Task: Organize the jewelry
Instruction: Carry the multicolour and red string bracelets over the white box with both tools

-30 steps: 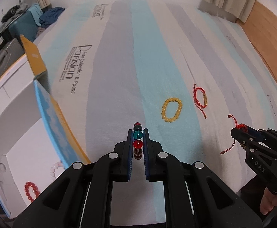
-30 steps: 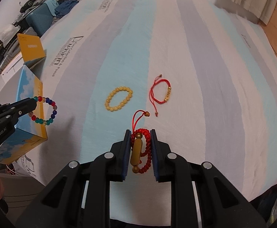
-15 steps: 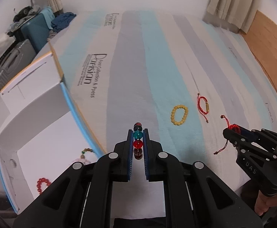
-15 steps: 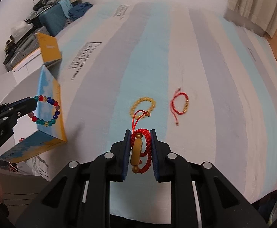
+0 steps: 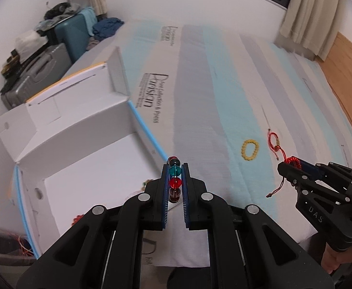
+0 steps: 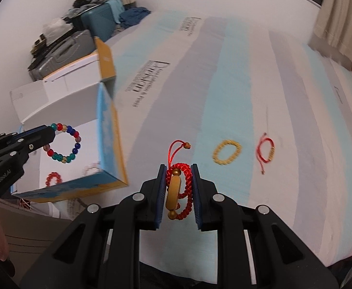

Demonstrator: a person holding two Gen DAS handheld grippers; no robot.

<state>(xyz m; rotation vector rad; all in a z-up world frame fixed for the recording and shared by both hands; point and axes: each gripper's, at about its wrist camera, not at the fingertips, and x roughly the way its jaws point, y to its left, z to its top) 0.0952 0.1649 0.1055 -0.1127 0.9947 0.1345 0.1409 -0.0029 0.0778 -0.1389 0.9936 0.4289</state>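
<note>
Bedroom, striped bedspread [image 6: 224, 91] filling frame. Left gripper [image 5: 174, 168] pinching multicolour bead bracelet [image 6: 64, 143], hanging over open white box [image 5: 84, 159] at left of frame. Right gripper [image 6: 177, 171] clamped on red braided bracelet [image 6: 184, 187] with gold bar, centre bottom. Yellow bead bracelet [image 6: 226, 155] and red cord bracelet [image 6: 266, 150] lying on bedspread, centre right, just beside each other. Red bead bracelet [image 6: 53, 178] inside box. Suitcases [image 5: 55, 55] upper left.
</note>
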